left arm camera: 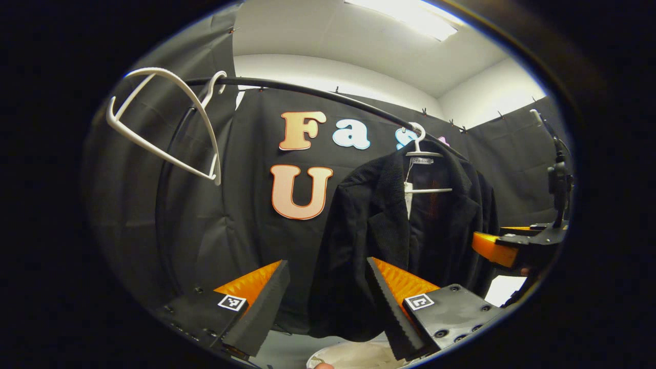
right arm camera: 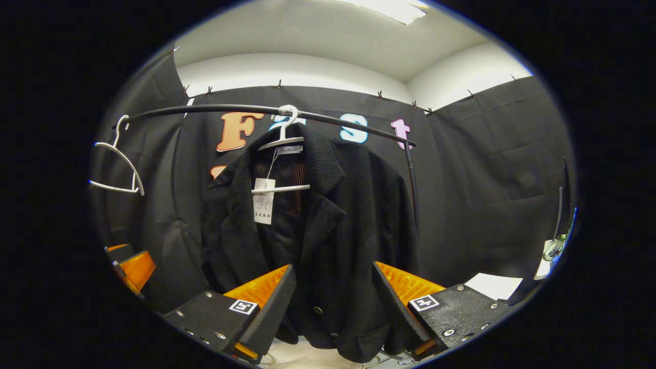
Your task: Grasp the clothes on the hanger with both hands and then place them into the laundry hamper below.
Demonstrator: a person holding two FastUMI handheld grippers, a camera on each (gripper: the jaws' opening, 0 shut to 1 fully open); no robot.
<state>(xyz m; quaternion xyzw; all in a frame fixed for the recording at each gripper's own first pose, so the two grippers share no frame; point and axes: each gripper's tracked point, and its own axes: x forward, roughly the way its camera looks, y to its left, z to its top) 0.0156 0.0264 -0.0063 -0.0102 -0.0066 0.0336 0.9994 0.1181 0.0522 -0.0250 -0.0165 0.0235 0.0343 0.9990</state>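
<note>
Black jacket (right arm camera: 328,230) hangs buttoned on a white hanger (right arm camera: 283,143) on the rail (right arm camera: 205,108), far right of a bare hanger (left arm camera: 169,123). Your left gripper (left arm camera: 328,302) and right gripper (right arm camera: 333,302) both gape, short of the cloth. The pale rim below is probably the hamper (left arm camera: 353,356). Risk: pulling down snags the collar and drags the hanger off.

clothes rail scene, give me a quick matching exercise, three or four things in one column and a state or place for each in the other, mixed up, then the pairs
Things:
1. black jacket
2. empty white hanger
3. left gripper
4. paper tag

States or places:
A. bare, at the rail's end
B. open, fingers apart, holding nothing
C. hanging on a white hanger on the rail
D. dangling inside the collar

Pairs: 1-C, 2-A, 3-B, 4-D
</note>
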